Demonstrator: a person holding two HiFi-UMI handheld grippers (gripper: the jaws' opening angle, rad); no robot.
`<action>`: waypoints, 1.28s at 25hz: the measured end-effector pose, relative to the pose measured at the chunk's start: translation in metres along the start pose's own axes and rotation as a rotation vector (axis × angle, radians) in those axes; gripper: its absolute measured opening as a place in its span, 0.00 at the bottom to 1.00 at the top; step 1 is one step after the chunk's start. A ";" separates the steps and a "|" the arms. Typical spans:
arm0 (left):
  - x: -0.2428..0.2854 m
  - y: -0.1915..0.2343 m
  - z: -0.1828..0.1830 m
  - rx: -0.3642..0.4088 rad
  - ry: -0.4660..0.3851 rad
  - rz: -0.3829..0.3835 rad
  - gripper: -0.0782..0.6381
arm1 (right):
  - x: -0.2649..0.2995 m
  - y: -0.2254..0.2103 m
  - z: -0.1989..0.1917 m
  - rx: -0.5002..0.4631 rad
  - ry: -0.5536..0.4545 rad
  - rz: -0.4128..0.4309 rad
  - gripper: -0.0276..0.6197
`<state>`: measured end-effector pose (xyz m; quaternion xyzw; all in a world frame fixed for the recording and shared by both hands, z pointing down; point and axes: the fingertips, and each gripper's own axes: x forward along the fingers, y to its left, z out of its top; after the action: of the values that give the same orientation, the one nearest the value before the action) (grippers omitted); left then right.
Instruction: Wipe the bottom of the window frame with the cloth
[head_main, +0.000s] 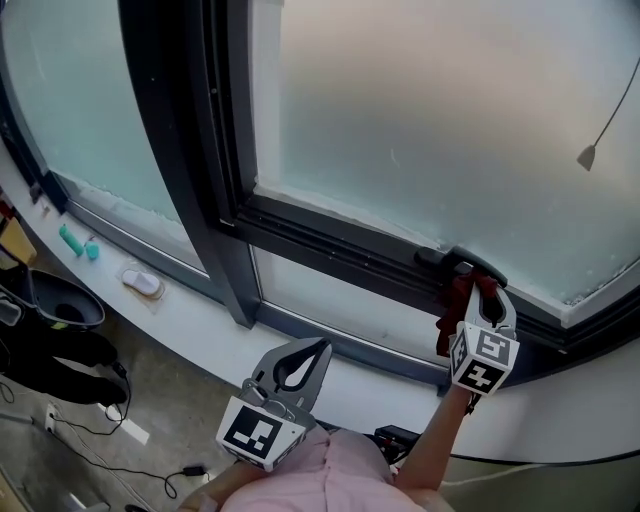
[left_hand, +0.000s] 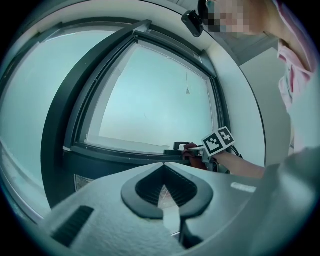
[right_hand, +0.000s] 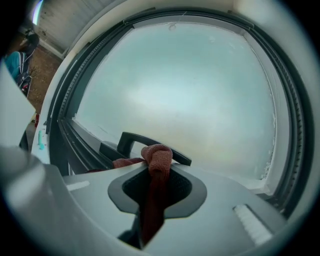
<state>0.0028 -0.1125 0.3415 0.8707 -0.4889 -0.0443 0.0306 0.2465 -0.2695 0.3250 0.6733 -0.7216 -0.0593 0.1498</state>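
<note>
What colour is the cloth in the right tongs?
Dark red cloth, clearest in the right gripper view.

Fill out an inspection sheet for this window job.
Surface: rail at the frame's bottom, dark, bare left of the handle.
Job's things: red cloth bunched by the handle.
Clutter: teal thing and white thing on the sill.
Grippers: right gripper shut on cloth; left gripper shut, empty, held low.
Cables: cables on the floor; pull cord before the glass.
Surroundings: frosted glass, grey floor.
</note>
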 end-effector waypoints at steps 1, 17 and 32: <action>-0.001 0.001 0.002 0.000 -0.006 -0.006 0.10 | -0.002 0.000 0.000 -0.022 0.010 -0.015 0.14; -0.039 0.048 -0.001 -0.022 0.083 -0.090 0.10 | -0.003 0.003 -0.004 0.021 0.019 -0.155 0.14; -0.041 0.052 -0.003 -0.027 0.075 -0.083 0.10 | -0.002 0.003 -0.004 -0.009 0.074 -0.141 0.14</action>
<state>-0.0625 -0.1049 0.3512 0.8908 -0.4502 -0.0194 0.0590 0.2449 -0.2666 0.3291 0.7236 -0.6660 -0.0480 0.1751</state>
